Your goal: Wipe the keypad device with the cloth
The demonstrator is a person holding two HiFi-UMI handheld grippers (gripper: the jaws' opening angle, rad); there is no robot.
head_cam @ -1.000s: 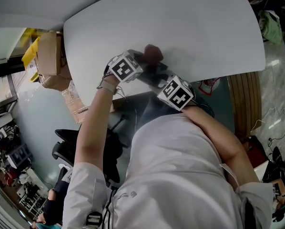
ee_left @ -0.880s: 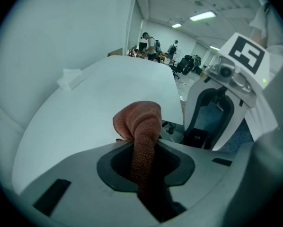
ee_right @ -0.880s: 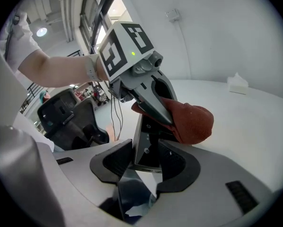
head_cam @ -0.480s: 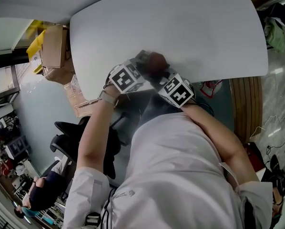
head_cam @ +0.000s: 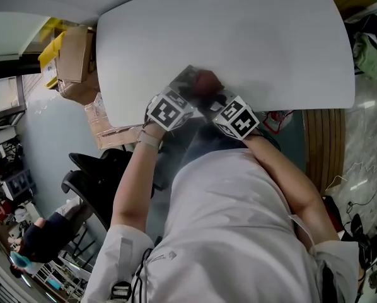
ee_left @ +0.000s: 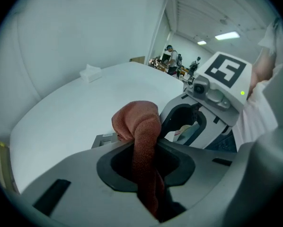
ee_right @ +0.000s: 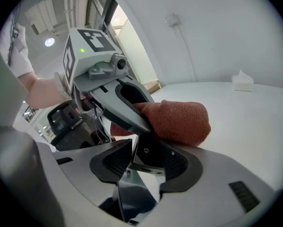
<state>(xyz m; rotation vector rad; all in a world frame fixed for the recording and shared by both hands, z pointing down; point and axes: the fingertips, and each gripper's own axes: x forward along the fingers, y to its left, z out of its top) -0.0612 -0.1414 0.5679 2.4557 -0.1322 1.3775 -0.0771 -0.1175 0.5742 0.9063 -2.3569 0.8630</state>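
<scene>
Seen from above, a person leans over the near, rounded edge of a white table (head_cam: 289, 55), and the two grippers meet just inside that edge. Most of the tabletop beyond them and to the right lies bare. Cardboard boxes (head_cam: 75, 62) crowd the floor off the table's left edge, and a black chair (head_cam: 94, 178) stands close at the person's left. The head view blurs the work itself; the gripper views show it. The left gripper (ee_left: 144, 152) has its jaws closed on a strip of the reddish-brown cloth (ee_left: 137, 122), whose bunched end hangs over beyond the tips. The right gripper (ee_right: 144, 163) stands wide, clamped across the dark keypad device (ee_right: 151, 150), with the cloth lying against the device's top. Only the gripper views make out a small white object (ee_right: 242, 82) far back on the table, and distant people (ee_left: 172, 60) in the room beyond.
</scene>
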